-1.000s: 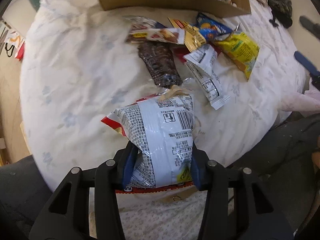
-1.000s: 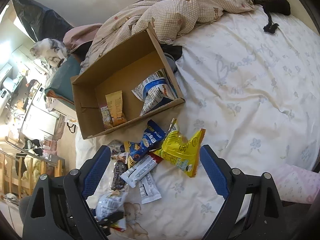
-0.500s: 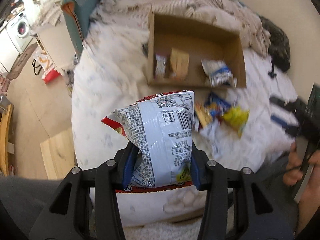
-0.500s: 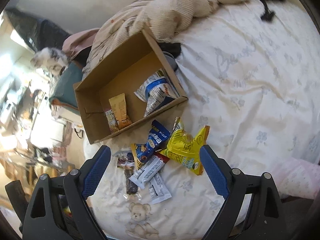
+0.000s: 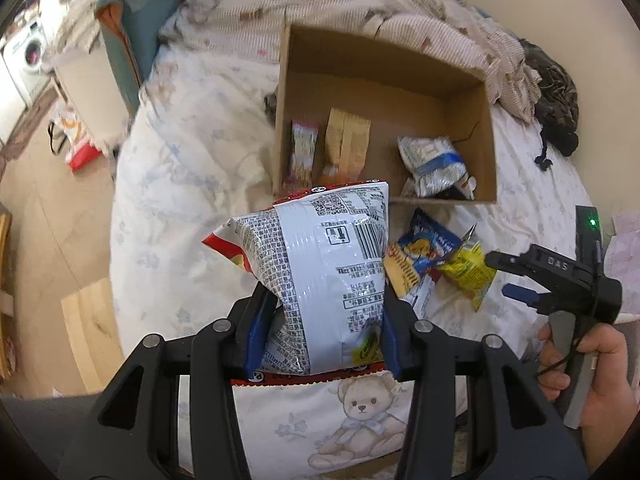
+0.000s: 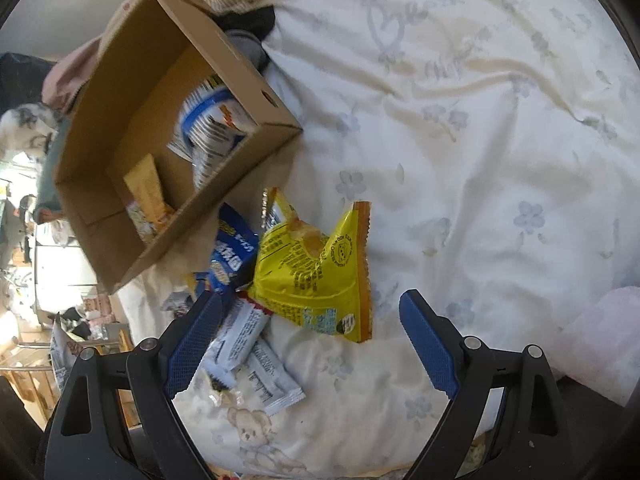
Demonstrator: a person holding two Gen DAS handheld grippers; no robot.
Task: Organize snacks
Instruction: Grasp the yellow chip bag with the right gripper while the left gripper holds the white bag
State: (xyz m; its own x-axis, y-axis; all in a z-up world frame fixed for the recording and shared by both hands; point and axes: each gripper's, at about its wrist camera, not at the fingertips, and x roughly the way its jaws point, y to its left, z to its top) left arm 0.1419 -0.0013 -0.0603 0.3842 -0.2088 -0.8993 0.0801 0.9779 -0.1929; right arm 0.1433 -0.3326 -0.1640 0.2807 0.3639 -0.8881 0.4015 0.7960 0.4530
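My left gripper (image 5: 320, 332) is shut on a white and red snack bag (image 5: 320, 276), held in the air in front of the open cardboard box (image 5: 384, 68). Inside the box lie a pink packet, a tan packet (image 5: 346, 140) and a blue and white bag (image 5: 434, 164). My right gripper (image 6: 308, 344) stands open just above a yellow snack bag (image 6: 312, 272) on the bed, nothing between its pads. A blue packet (image 6: 232, 248) and white wrappers (image 6: 248, 340) lie beside its left finger. In the left wrist view the right gripper (image 5: 520, 280) shows at the right, held by a hand.
A white floral bedsheet (image 6: 460, 140) covers the bed, with a checked blanket (image 5: 400, 20) bunched behind the box. A dark cloth heap (image 5: 556, 100) lies at the far right. A teal cushion (image 5: 136, 40) and wooden floor (image 5: 48, 208) are left of the bed.
My left gripper rose and tilted with the white and red bag, bringing the whole box into view. My right gripper sank toward the yellow bag, which now looks much larger.
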